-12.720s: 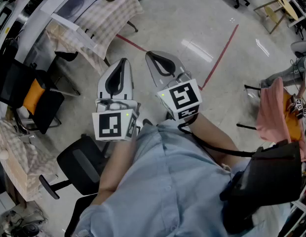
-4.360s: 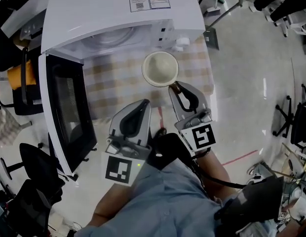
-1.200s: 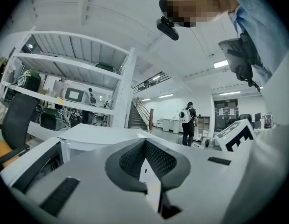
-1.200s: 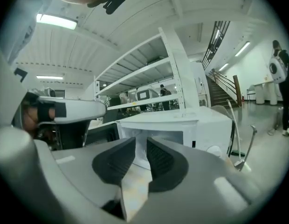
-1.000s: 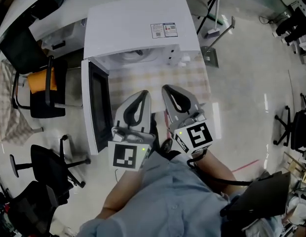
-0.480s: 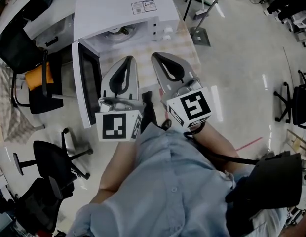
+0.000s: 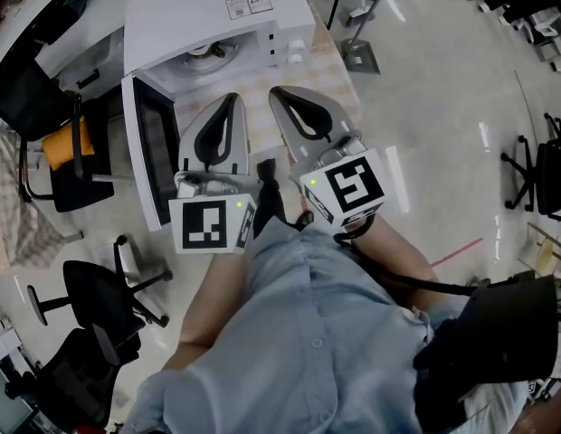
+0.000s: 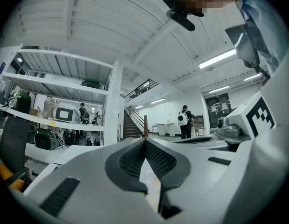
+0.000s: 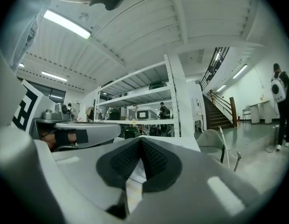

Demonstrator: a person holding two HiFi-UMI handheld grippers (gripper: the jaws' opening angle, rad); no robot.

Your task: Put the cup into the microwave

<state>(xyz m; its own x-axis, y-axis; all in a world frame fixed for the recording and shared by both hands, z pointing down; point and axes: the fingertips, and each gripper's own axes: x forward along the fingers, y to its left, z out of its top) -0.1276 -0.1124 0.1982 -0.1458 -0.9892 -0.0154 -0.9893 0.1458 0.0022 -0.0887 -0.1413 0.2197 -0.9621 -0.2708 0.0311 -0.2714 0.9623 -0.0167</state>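
The white microwave stands on a checked-cloth table, with its dark-glass door swung open to the left. A pale round shape shows in the cavity mouth; it is too small to tell whether it is the cup. No cup stands on the cloth. My left gripper and right gripper are side by side close to my chest, pointing level toward the microwave. In the left gripper view the left gripper is shut with nothing in it. The right gripper is likewise shut and empty.
Black office chairs stand on the floor at the left, and one of them holds an orange cushion. A stand's base sits right of the table. A red line runs across the shiny floor at the right.
A few seconds ago the cup stood on the cloth at the right gripper's tip; it is no longer there. Over the last second both grippers have risen and drawn back from the microwave.
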